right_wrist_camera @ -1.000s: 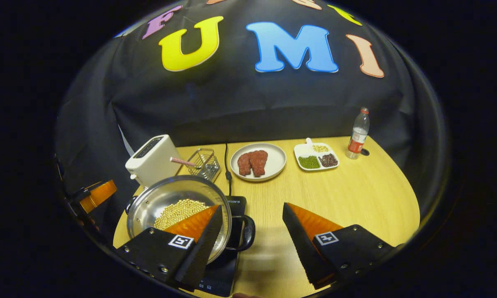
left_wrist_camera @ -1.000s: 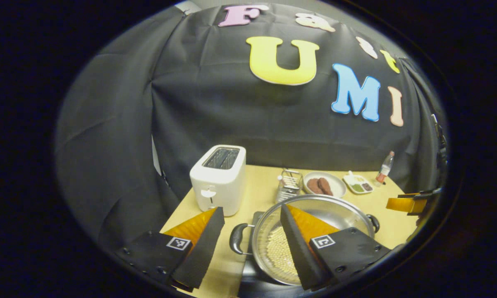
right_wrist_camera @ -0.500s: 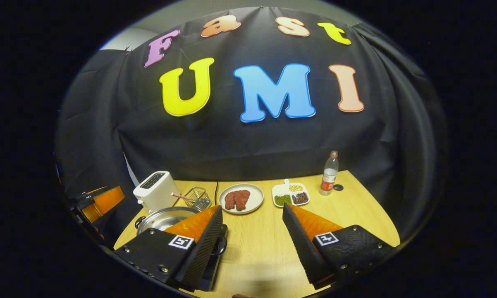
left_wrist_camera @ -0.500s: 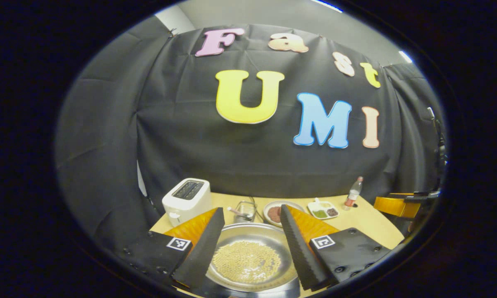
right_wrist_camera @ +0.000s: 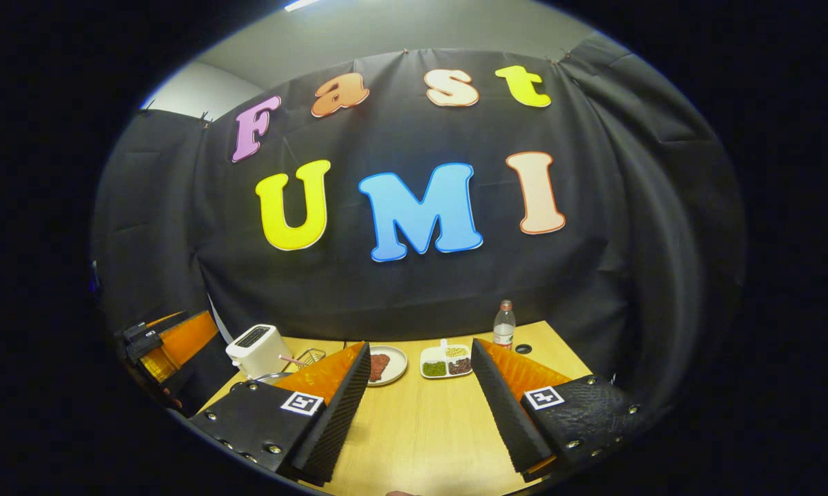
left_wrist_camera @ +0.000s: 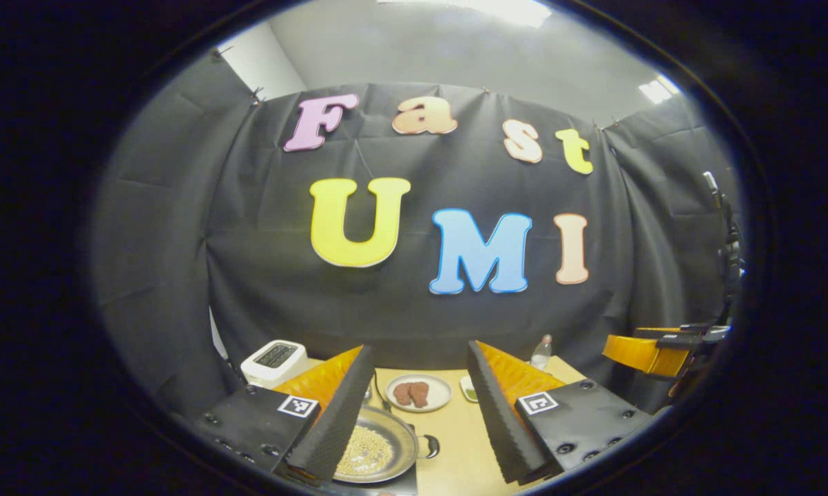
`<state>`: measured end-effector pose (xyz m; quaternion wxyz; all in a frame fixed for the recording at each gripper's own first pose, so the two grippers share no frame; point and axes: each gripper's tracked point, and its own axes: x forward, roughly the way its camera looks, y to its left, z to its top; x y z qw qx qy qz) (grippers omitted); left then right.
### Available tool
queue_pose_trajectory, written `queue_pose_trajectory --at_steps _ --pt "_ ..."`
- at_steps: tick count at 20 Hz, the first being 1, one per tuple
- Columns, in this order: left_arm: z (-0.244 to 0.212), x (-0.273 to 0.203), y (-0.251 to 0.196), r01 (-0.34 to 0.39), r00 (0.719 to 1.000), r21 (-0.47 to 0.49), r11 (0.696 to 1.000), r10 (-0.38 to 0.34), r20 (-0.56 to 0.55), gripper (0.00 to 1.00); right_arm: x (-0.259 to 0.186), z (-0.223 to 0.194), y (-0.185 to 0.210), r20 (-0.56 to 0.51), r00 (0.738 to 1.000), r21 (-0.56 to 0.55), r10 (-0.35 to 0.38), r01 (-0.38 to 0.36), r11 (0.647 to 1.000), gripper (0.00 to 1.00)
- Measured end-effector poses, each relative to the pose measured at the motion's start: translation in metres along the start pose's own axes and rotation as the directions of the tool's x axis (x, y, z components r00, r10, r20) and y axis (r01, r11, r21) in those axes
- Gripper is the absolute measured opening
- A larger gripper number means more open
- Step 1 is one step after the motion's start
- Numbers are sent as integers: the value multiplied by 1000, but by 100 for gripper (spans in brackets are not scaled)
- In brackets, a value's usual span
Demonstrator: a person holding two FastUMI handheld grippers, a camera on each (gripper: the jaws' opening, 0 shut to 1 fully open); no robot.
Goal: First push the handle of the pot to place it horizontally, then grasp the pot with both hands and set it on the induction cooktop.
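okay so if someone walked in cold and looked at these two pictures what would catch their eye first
Likely the steel pot with pale beans in it, low in the left gripper view just past the left gripper, whose fingers stand open and empty. Next, the white plate of reddish-brown meat farther back on the wooden table. In the right gripper view, the white toaster stands at the table's far left and a bottle near the back edge.

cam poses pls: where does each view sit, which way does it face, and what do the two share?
Left gripper view: rides the left gripper, raised above the table, facing the booth wall; own open fingers at bottom, pot below them, right gripper at far right.
Right gripper view: rides the right gripper, same heading; own open fingers at bottom, left gripper at far left.
Shared: toaster, meat plate, bottle.
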<state>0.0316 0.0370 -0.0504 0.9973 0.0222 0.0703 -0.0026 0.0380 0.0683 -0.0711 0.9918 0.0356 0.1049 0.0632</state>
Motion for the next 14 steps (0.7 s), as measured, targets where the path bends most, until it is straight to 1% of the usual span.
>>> queue_pose_trajectory --at_steps 1,5,9,12,13,14 --pt "8 -6 -13 -4 1000 6 1000 4 15 90 -6 9 -7 21 1000 0 0 0 1000 91" --pt "22 -31 -62 -3 1000 -4 1000 3 31 93 -30 29 -27 60 998 7 28 -28 1000 91" --pt "27 -46 -80 -8 999 -19 1000 9 34 94 -44 37 -42 71 997 24 35 -36 999 90" --pt "38 -48 -84 13 999 -12 1000 -13 52 92 -54 51 -49 103 995 14 5 -6 1000 90" --pt "40 -48 -83 20 999 -11 1000 -19 47 91 -58 55 -45 119 993 15 -12 10 1000 90" --pt "39 -46 -82 29 999 -9 1000 -29 38 90 -61 58 -43 119 993 17 -22 20 1000 81"
